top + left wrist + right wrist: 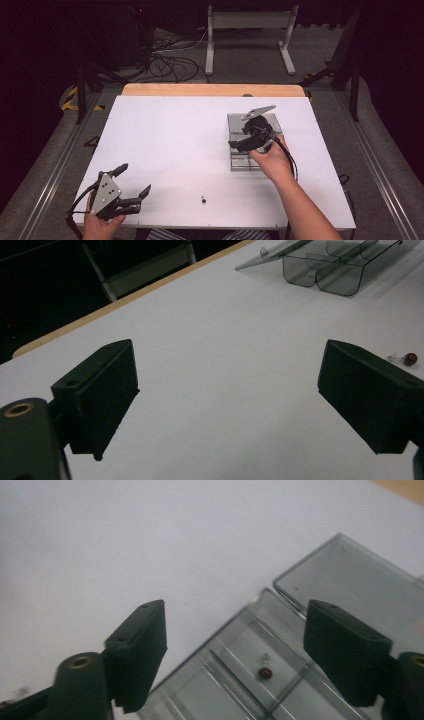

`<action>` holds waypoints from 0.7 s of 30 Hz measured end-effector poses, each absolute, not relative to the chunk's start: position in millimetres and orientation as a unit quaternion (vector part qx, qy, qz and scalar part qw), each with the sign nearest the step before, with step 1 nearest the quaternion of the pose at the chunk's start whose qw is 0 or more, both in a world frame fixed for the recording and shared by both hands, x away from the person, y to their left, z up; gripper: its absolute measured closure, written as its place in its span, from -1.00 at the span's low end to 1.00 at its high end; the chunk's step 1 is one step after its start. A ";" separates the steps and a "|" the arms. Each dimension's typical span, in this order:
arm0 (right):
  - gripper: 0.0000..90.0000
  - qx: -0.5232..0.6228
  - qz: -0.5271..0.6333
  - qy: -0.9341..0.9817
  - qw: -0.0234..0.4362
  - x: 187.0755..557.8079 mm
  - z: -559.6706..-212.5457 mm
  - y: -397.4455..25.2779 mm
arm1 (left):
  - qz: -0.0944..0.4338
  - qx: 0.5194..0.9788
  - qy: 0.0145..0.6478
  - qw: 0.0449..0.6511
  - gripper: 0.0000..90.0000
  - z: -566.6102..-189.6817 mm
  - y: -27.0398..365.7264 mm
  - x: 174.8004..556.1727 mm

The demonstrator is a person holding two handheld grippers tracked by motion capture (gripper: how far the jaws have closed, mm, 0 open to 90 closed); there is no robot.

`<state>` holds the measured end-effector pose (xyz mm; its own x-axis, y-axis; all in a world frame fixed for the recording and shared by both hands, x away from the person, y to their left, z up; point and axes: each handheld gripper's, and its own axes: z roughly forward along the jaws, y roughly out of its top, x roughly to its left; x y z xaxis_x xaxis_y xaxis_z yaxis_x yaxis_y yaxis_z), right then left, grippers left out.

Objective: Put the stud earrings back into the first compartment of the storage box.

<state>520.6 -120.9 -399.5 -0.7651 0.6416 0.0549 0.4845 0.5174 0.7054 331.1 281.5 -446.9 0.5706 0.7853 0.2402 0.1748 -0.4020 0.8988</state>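
Two earrings: one lies in a box compartment, one lies loose on the surface. One clear box, lid open. Two grippers, left and right.

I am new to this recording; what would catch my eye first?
A clear compartment box with its lid open lies right of the table's centre, and the right gripper hovers open above a small red-headed earring inside it. A second earring lies on the white table near the front edge.
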 end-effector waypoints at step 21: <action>-0.99 0.185 0.442 0.867 0.136 447.0 -372.5 -94.5 | 0.340 0.764 0.315 0.449 -0.78 -446.8 281.1 330.3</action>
<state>447.0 -94.5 -372.5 -0.8945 0.4411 -0.0733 0.2001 0.5416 0.8165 330.3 281.1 -446.8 0.5698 0.7870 0.2367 0.1753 -0.3978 0.9006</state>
